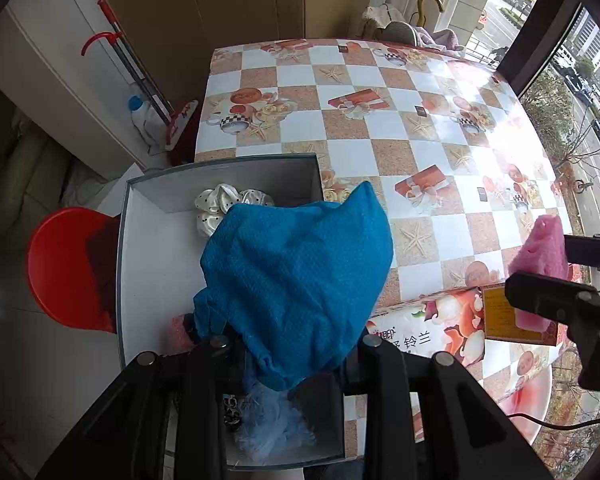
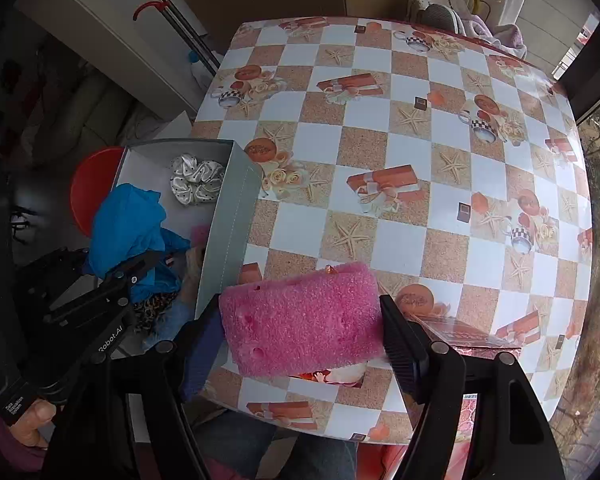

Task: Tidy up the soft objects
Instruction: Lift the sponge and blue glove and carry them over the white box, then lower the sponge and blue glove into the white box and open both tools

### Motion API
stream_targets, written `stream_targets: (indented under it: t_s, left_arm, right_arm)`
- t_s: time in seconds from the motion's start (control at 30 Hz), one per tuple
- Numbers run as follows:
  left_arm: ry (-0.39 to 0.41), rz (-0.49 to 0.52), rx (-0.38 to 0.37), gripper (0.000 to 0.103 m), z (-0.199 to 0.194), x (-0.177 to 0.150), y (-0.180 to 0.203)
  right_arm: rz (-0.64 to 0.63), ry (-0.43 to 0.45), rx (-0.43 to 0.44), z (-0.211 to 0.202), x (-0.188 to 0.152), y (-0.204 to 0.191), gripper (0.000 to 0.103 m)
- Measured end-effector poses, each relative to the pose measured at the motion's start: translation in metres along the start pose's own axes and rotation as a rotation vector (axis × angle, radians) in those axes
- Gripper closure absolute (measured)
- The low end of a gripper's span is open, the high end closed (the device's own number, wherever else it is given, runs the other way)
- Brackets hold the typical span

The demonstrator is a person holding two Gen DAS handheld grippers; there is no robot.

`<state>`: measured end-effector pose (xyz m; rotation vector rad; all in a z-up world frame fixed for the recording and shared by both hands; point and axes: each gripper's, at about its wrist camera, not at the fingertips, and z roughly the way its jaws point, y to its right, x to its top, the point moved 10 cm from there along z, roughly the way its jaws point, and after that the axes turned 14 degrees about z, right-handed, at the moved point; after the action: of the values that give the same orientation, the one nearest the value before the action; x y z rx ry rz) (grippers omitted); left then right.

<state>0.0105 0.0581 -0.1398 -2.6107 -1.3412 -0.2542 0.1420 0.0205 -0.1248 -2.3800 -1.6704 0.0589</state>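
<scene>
The blue cloth (image 1: 296, 292) hangs pinched in the left gripper (image 1: 288, 346), jaws narrow on its bunched edge, over the open grey box (image 1: 220, 164). A polka-dot scrunchie (image 1: 220, 208) and a leopard-print item (image 2: 156, 304) already lie in the box. The pink sponge (image 2: 304, 320) sits clamped between the half-spread jaws of the right gripper (image 2: 300, 322), above the table (image 2: 380, 120) edge, just beside the box wall and over a printed carton (image 1: 440, 332).

Risks, as judged:
- The cloth is held by one edge only, so it may drape over the box wall on release.
- The sponge compresses, so a loose grip may let it rotate or drop outside the box.
- The grippers are near each other; collision is possible.
</scene>
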Motion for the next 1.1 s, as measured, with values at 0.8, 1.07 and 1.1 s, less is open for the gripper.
stream_targets:
  t_s: [0.8,1.07,1.1]
  left_arm:
    - [-0.070,-0.120,-0.002,0.071,0.019,-0.051,-0.050]
    - [-0.062,-0.159,-0.011,0.036,0.015,-0.053,-0.055]
    - [-0.069,-0.162,-0.019,0.036,0.015,-0.053,-0.055]
  right_arm:
    - [-0.144,-0.068,0.027,0.047,0.024,-0.116,0.028]
    - [-0.143,-0.095,0.070,0.052,0.028,-0.127,0.027]
    - [-0.144,-0.097,0.072,0.052,0.028,-0.127,0.027]
